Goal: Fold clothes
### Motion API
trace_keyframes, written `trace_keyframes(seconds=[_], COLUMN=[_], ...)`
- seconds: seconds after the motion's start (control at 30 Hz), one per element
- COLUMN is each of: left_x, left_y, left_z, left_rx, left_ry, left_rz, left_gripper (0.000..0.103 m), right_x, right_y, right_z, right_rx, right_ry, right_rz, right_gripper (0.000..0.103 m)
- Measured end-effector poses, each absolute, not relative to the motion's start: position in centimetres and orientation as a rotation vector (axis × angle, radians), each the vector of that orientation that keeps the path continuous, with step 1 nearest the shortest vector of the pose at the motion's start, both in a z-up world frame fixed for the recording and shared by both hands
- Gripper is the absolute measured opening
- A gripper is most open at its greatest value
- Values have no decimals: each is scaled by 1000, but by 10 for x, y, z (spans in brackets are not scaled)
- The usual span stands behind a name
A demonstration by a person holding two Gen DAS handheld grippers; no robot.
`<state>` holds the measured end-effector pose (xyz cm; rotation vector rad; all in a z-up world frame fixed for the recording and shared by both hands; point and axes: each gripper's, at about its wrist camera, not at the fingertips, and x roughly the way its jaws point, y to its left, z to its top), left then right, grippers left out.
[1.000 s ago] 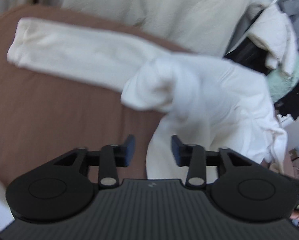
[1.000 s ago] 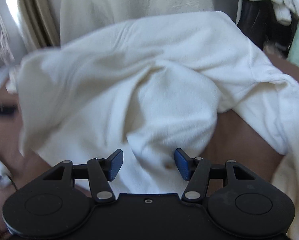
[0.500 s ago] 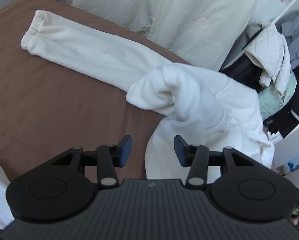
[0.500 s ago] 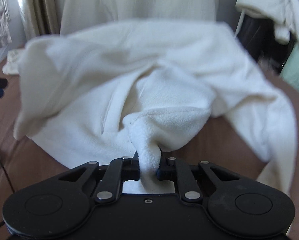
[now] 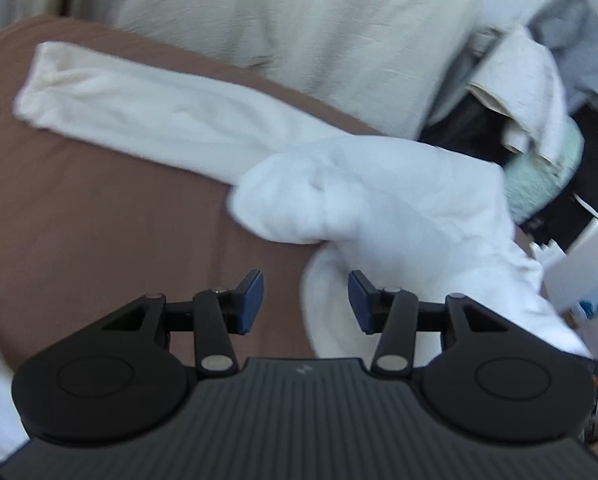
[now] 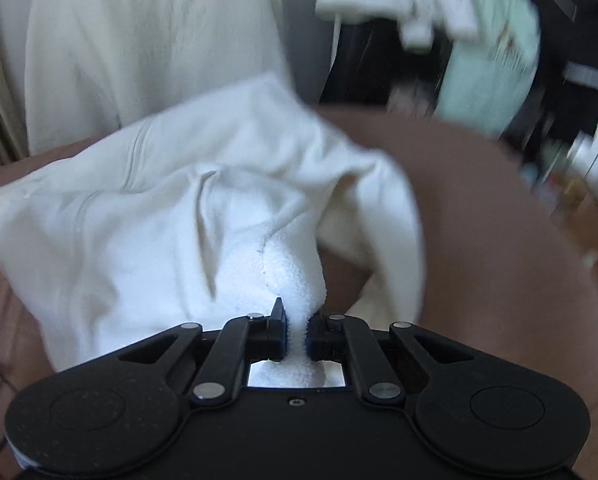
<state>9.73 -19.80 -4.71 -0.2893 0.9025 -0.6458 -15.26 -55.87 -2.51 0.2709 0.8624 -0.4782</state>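
1. A white fleece garment (image 5: 379,200) lay crumpled on a brown bed (image 5: 99,220), its bulk towards the bed's right side as the left wrist view showed it
2. One long sleeve (image 5: 139,116) stretched flat from the bunched middle out towards the far left corner of the bed, the cuff at its end near the far edge
3. The right claw (image 6: 297,332) had its two blue-padded fingers pressed close together on a pinch of the garment (image 6: 219,220); a narrow strip of fleece ran between the pads and showed again behind them
4. From that pinch the cloth rose in a ridge and spread out to the left and far side of the bed, with a loose fold drooping to the right of the claw
5. The left claw (image 5: 305,300) stood about half open with nothing between its fingers; it hung over the bed's near part, its right finger over the garment's near hem and its left finger over bare brown cover
6. A pale sheet (image 5: 299,20) hung behind the bed's far edge
7. Past the right edge sat a heap of other clothes (image 5: 539,100), blurred, in white, grey, mint and black
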Motion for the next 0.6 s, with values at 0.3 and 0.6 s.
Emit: trace_keyframes(seconds=[0.3,0.6], left_x=[77,88], left_y=[-227,-218], left_z=[-51,-51], left_rx=[-192,-147], left_ry=[910,899], left_rz=[-794,-745], left_gripper=[47,48], right_x=[-156,-164], right_y=[-585,-551], right_z=[-50,-19], right_rx=[800,532], right_ry=[841,738], right_rz=[-269,-339], right_gripper=[10,11])
